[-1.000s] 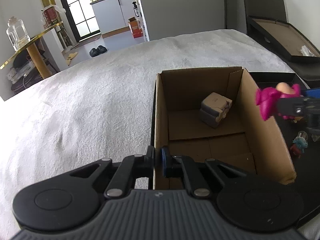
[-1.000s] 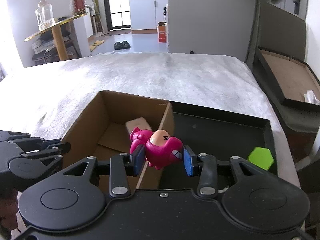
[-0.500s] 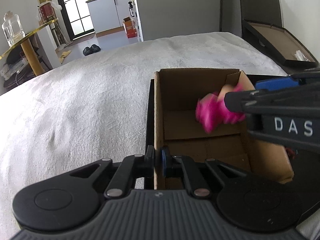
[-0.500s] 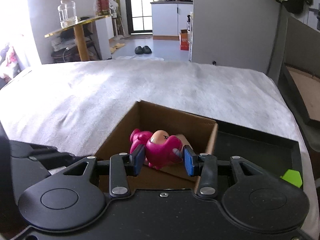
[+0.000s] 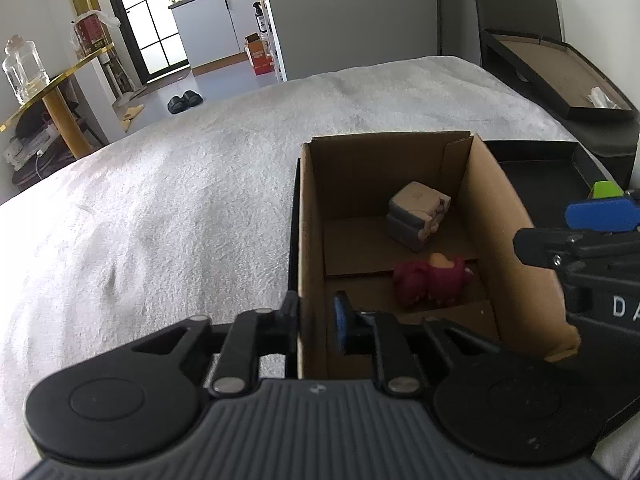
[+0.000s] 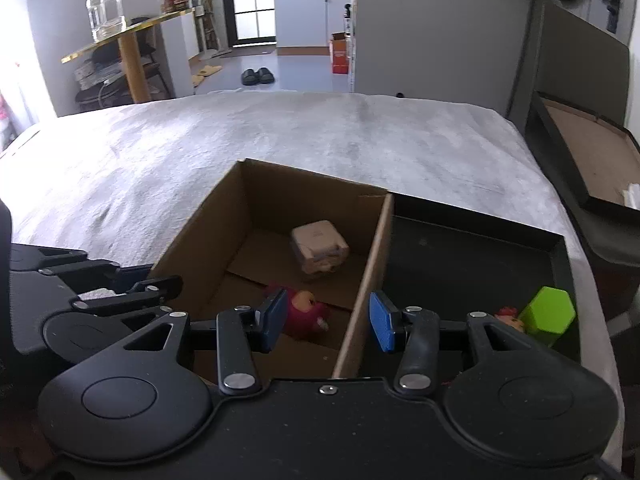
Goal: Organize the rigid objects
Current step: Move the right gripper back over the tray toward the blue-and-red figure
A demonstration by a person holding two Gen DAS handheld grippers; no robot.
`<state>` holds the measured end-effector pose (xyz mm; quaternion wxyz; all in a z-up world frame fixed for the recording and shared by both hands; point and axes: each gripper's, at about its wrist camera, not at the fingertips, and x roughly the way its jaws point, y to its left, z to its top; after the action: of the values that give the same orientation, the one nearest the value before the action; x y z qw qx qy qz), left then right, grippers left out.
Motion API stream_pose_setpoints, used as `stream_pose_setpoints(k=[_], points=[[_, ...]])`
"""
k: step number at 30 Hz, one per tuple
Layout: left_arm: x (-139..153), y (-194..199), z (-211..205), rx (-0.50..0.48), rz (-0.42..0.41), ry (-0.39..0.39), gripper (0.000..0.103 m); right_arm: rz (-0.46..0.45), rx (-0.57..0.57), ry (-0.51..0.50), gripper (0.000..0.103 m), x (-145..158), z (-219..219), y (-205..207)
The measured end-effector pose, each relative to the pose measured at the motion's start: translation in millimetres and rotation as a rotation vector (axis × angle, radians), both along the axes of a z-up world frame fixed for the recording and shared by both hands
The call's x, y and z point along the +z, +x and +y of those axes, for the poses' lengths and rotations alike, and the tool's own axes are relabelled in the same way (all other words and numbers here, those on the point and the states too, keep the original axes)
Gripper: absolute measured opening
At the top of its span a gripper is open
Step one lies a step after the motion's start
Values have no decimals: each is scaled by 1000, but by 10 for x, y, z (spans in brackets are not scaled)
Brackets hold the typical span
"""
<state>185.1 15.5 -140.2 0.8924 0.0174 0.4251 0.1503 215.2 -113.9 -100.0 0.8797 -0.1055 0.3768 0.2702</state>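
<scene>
An open cardboard box (image 5: 508, 216) (image 6: 200, 236) sits on the white-covered table. Inside it lie a pink toy figure (image 5: 430, 282) (image 6: 306, 316) and a grey-beige cube-shaped toy (image 5: 418, 214) (image 6: 318, 246). My left gripper (image 5: 318, 318) is shut on the box's near left wall. My right gripper (image 6: 328, 322) is open and empty, hovering above the box's right wall, with the pink toy below it; it also shows in the left wrist view (image 5: 576, 236).
A black tray (image 6: 480, 248) lies right of the box, holding a green hexagonal block (image 6: 548, 316) and a small red figure (image 6: 508, 316). A dark open case (image 5: 560, 76) stands at the far right. The white cloth (image 5: 160, 208) stretches left.
My right gripper carried the pink toy over the box, opened, and the toy now lies on the box floor. The left gripper has stayed on the box wall.
</scene>
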Motion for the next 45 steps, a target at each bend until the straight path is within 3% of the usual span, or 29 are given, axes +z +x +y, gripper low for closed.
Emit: stream_pose_setpoints(k=[3, 7, 13, 27, 45], points=[[36, -5, -65, -3, -8, 21, 52, -1, -11, 3, 49, -3, -76, -12], [76, -10, -153, -11, -17, 52, 67, 3, -30, 6, 55, -20, -198, -27], [107, 8, -207, 2, -4, 73, 68, 6, -60, 6, 63, -54, -394, 8], [79, 117, -379, -27, 21, 114, 83, 22, -139, 11, 79, -218, -797, 169], [-58, 297, -467, -11, 68, 208, 89, 128, -184, -2, 81, -759, -1123, 479]])
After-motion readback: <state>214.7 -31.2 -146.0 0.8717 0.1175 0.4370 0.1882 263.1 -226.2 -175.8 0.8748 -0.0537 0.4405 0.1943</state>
